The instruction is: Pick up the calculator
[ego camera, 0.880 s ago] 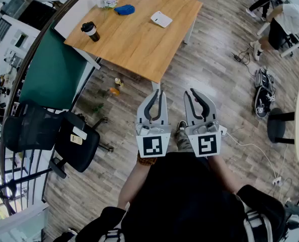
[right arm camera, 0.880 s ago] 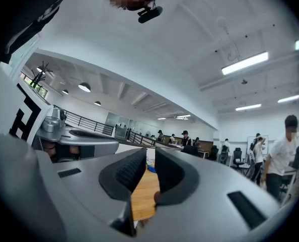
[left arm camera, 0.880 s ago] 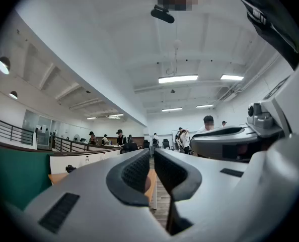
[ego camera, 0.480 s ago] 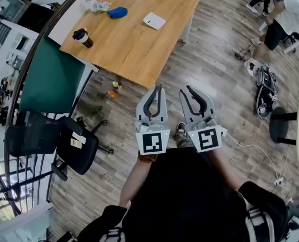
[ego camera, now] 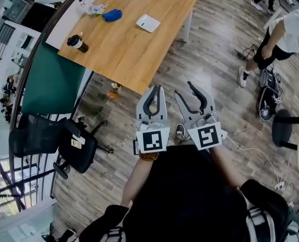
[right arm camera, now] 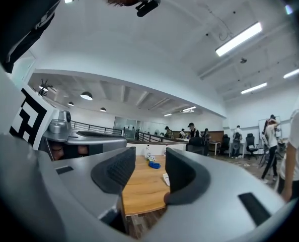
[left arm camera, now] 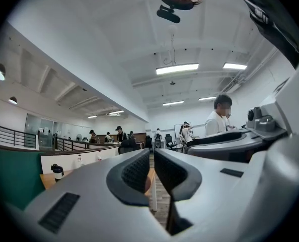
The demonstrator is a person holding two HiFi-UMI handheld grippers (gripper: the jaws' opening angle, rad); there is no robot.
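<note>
You hold both grippers out in front of you at about waist height, side by side, above the wood-plank floor (ego camera: 215, 59) and short of the table. Your left gripper (ego camera: 155, 88) has its jaws drawn together, with only a sliver of a gap between the pads and nothing in it. Your right gripper (ego camera: 184, 88) has its jaws standing apart and empty. In the right gripper view the tabletop shows through the gap between them.

The calculator (ego camera: 148, 22), a flat white rectangle, lies on the wooden table (ego camera: 134, 49) towards its far right part, well apart from both grippers. To its left on the same table lies a blue object (ego camera: 111, 15), and beyond that a crumpled wrapper (ego camera: 95, 9) near the far left corner. A black travel mug (ego camera: 77, 42) with a pale lid stands upright close to the table's left edge.

A green partition (ego camera: 51, 79) runs along the left side of the table, and a black office chair (ego camera: 64, 140) stands on the floor to your left. At the right, a person in a white shirt (ego camera: 290, 29) stands near a dark bag (ego camera: 267, 97) on the floor, with a round black stool (ego camera: 285, 130) nearer to you.
</note>
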